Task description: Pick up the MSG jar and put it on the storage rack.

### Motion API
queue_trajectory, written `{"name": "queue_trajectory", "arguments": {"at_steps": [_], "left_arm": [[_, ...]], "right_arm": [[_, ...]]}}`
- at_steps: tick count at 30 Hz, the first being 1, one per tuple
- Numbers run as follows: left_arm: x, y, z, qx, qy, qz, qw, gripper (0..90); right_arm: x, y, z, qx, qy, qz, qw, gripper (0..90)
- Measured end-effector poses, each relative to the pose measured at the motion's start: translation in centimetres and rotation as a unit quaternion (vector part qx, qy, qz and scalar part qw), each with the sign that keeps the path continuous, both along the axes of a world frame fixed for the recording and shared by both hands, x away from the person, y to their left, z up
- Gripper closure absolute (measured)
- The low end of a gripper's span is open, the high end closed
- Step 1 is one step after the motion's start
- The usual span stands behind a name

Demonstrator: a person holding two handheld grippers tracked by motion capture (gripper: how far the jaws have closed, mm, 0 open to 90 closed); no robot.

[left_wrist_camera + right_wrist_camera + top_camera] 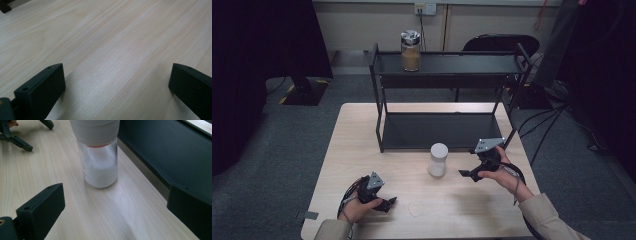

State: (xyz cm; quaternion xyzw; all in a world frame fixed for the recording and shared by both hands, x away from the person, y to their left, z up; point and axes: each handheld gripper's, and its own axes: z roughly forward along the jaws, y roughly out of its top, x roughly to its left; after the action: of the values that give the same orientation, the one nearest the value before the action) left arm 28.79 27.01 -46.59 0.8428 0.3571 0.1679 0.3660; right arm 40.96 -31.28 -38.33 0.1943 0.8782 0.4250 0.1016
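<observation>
A clear jar with a white lid and white powder stands upright on the wooden table, just in front of the black shelf rack. In the right gripper view the same jar stands ahead of the wide-apart jaws, a short way off. My right gripper is open, to the right of the jar and pointing at it. My left gripper rests low near the table's front left, open, with bare wood between its jaws.
A two-level black rack stands at the table's back; its top shelf carries a glass jar of brown powder with a metal lid. A dark chair is behind it. Cables lie on the floor at right.
</observation>
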Motion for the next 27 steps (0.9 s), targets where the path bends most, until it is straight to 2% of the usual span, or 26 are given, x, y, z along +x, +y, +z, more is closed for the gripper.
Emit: {"name": "queue_trajectory", "arguments": {"at_steps": [14,21,27], "left_arm": [[0.0,0.0,0.0,0.0,0.0,0.0,1.0,0.0],[-0.1,0.0,0.0,0.0,0.0,0.001,1.0,0.0],[-0.1,0.0,0.0,0.0,0.0,0.001,1.0,0.0]], "right_arm": [[1.5,2.4,0.0,0.015,0.005,0.021,0.9997,0.1],[2.3,3.8,-0.6,0.022,0.007,0.026,0.9994,0.1],[2.8,4.5,-1.1,0.038,0.012,0.027,0.9989,0.1]]}}
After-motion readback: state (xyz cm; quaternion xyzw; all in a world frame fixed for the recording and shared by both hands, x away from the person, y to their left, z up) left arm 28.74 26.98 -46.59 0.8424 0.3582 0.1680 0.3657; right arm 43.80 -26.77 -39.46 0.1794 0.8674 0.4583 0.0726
